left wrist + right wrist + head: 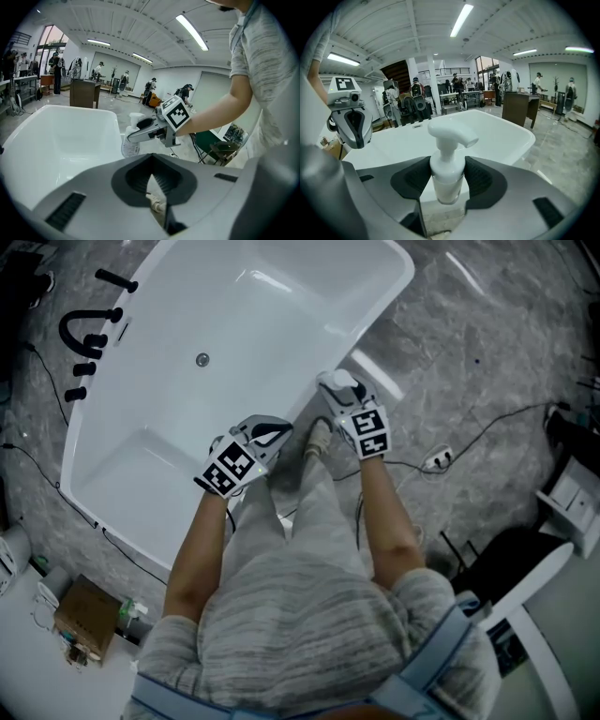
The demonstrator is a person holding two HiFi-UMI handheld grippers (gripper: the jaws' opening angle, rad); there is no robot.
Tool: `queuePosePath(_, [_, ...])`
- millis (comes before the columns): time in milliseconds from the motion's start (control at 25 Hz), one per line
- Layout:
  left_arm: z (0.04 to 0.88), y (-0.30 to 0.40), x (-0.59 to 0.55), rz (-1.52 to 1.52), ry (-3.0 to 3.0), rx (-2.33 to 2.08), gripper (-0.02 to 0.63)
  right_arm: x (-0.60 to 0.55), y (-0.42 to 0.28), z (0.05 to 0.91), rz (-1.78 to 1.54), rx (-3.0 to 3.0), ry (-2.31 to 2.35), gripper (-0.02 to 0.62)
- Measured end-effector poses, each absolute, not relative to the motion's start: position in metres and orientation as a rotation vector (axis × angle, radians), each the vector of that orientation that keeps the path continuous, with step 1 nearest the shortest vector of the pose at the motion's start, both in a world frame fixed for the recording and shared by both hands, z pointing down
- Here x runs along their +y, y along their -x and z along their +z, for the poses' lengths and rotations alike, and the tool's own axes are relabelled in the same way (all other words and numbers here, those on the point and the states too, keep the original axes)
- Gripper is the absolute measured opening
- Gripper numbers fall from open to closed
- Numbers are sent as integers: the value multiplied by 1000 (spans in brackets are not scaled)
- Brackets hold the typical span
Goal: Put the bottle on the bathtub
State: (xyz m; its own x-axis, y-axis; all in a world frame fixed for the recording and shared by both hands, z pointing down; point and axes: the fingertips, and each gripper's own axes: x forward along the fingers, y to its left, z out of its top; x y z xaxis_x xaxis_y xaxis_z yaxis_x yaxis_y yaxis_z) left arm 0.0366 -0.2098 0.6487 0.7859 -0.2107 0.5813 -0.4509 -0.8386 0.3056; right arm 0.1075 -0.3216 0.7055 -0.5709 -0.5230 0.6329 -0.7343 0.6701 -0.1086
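Observation:
A clear bottle [446, 176] with a white pump head sits between the dark pads of my right gripper [447, 190], which is shut on it and holds it upright. In the head view the bottle [338, 382] is at the right-hand rim of the white bathtub [380, 310]; I cannot tell whether it touches the rim. The left gripper view shows the bottle [130, 145] in the right gripper's fingers [140, 132], just beside the tub's corner. My left gripper [157, 190] is shut on nothing and hovers over the tub's near edge, left of the right gripper [337, 392].
Black tap fittings [89, 334] stand at the tub's far left rim, and a drain [202, 359] lies in its floor. A cable and power strip [436, 460] lie on the grey stone floor to the right. A cardboard box [84, 620] sits lower left. People stand far off in the hall.

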Motion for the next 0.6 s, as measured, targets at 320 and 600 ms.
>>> queuePosePath(320, [659,-29,-228,694,-2531,-568,3,-326,-97,727,451,-2294,-1007,212])
queuePosePath(600, [661,-29,-235,651,-2509,-605,3,-321,-91,741,437,-2272,-1003,212])
